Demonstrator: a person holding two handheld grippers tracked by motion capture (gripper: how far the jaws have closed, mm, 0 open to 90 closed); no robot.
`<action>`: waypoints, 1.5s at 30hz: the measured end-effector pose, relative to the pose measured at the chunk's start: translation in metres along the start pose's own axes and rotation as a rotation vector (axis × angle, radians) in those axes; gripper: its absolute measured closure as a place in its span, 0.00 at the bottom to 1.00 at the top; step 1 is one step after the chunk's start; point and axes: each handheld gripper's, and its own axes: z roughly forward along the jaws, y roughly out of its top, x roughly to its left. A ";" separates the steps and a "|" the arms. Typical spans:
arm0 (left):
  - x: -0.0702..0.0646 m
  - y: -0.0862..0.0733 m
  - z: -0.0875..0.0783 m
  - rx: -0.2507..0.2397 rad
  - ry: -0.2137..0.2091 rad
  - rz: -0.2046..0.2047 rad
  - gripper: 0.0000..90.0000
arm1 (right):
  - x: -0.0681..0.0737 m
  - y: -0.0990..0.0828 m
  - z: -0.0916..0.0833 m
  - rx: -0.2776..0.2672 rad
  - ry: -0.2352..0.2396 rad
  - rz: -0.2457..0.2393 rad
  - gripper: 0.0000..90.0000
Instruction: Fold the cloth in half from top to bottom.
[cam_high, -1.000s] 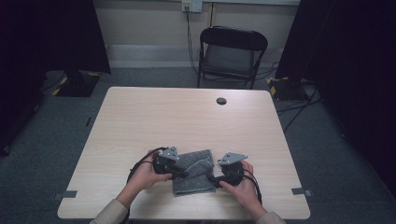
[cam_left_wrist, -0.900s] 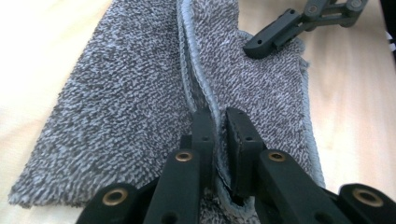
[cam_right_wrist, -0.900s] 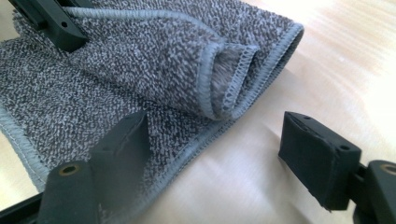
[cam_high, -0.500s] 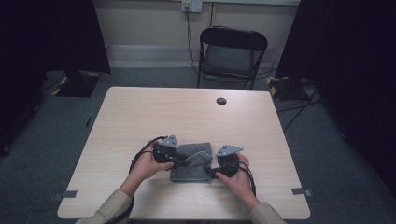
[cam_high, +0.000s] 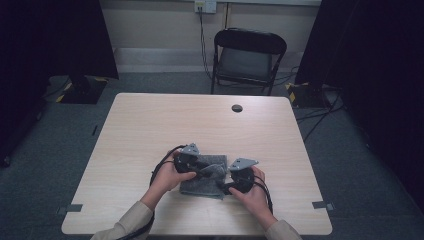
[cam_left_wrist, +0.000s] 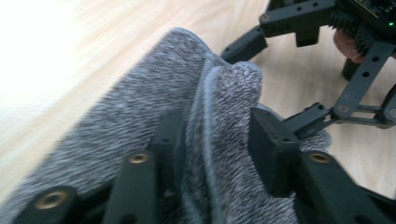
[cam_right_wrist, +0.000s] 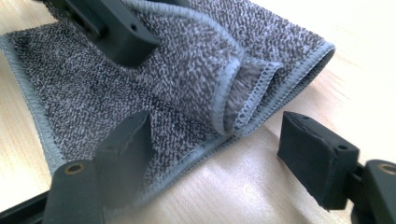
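Note:
A grey towel (cam_high: 199, 187) lies folded on the wooden table (cam_high: 200, 120) near its front edge. One fold (cam_left_wrist: 224, 93) is bunched up and stands between the jaws of my left gripper (cam_left_wrist: 219, 140). Those jaws have just been opening and rest loosely beside the cloth. In the high view the left gripper (cam_high: 207, 167) sits over the towel's left part. My right gripper (cam_right_wrist: 219, 144) is open at the towel's hemmed corner (cam_right_wrist: 261, 88), one jaw over the cloth and the other over bare wood. It faces the left gripper (cam_right_wrist: 112, 32) from the right (cam_high: 226, 187).
A small black round cap (cam_high: 237, 108) sits in the table's far part. A black folding chair (cam_high: 247, 55) stands behind the table. Grey tape marks (cam_high: 74, 207) stick to the front corners. Cables trail from both grippers toward the person.
The left gripper has shifted a little right and away, over the towel, and a fold of cloth now stands bunched up in the middle. The right gripper has barely moved.

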 end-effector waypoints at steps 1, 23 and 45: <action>-0.002 0.001 0.000 0.014 -0.015 0.008 0.78 | 0.000 0.000 0.000 0.001 0.001 0.001 0.28; -0.019 -0.001 -0.026 -0.069 -0.020 0.048 0.63 | 0.000 0.000 0.000 0.003 0.002 0.004 0.28; 0.005 -0.003 -0.004 -0.044 -0.027 0.017 0.64 | 0.000 0.000 0.000 0.002 0.001 -0.002 0.28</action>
